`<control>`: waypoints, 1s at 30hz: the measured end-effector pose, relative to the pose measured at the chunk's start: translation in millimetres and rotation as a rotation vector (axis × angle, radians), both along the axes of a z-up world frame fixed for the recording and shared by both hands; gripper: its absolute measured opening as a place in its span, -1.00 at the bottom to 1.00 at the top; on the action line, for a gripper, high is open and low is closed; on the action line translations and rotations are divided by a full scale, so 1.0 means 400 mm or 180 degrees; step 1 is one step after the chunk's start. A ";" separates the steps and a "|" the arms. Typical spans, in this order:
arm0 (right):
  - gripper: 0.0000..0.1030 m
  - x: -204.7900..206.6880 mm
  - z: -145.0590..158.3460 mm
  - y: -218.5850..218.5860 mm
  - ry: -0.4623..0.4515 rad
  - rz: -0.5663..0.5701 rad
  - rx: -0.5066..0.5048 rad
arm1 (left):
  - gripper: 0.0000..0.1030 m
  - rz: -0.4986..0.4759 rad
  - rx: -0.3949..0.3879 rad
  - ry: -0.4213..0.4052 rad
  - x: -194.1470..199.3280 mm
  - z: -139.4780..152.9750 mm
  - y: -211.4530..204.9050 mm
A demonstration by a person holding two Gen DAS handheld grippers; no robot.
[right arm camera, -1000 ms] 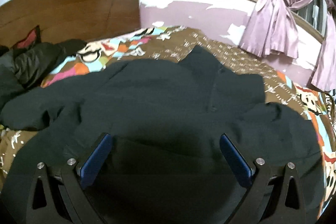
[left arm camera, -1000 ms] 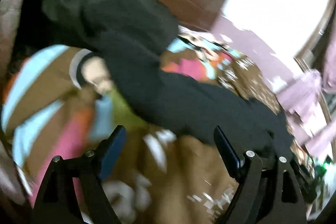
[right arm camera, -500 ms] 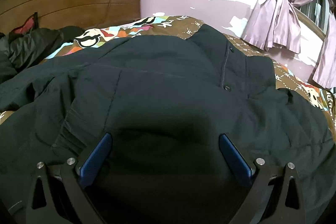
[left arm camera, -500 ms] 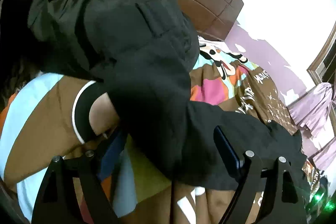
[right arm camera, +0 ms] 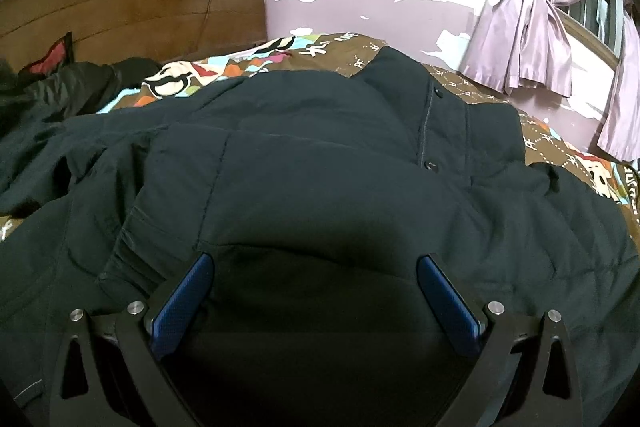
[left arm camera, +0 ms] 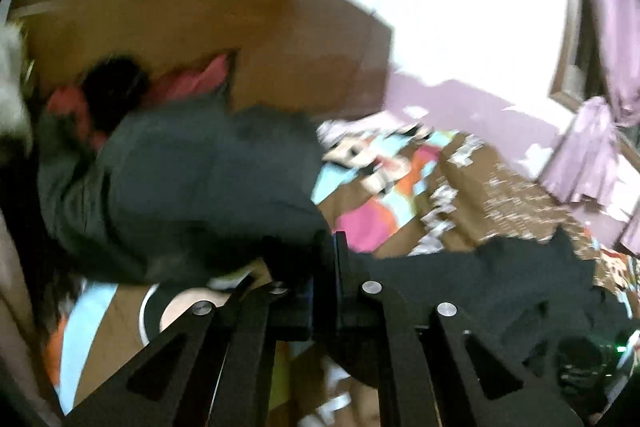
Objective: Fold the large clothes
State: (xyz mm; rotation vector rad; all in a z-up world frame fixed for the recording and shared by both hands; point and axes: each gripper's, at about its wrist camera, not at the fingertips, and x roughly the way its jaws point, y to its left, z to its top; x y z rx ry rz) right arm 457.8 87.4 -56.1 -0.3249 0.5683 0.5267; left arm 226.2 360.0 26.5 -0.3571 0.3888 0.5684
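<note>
My left hand-held gripper [left arm camera: 324, 267] just snapped closed on the jacket [right arm camera: 320, 167] sleeve, I think (blurry). Right hand-held gripper [right arm camera: 316, 291] open; I'd lift slowly, fold inward.

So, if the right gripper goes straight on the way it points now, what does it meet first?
Most likely the dark jacket. The right gripper stands open, pointing down at the cloth spread right before it on the bed. Nothing else shows between.
</note>
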 end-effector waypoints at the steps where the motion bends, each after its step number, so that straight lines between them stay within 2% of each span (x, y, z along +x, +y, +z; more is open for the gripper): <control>1: 1.00 -0.003 0.009 -0.011 -0.0015 -0.0007 0.0077 | -0.90 -0.0085 0.0058 -0.0064 0.004 0.024 -0.020; 5: 1.00 -0.026 0.066 -0.075 -0.0163 -0.0216 0.0424 | -0.90 -0.0450 0.0253 -0.0260 0.042 0.104 -0.102; 10: 1.00 -0.008 0.121 -0.160 0.0030 -0.0450 0.0674 | -0.91 -0.0982 0.0450 -0.0482 0.095 0.178 -0.230; 17: 1.00 0.028 0.195 -0.309 0.0222 -0.0727 0.1094 | -0.91 -0.1653 0.0433 -0.0626 0.197 0.210 -0.393; 23: 1.00 0.063 0.222 -0.430 0.0352 -0.0937 0.1306 | -0.91 -0.2189 0.0398 -0.0498 0.278 0.214 -0.524; 30: 1.00 0.104 0.206 -0.568 0.0663 -0.1154 0.1647 | -0.91 -0.2703 0.0302 -0.0144 0.354 0.148 -0.689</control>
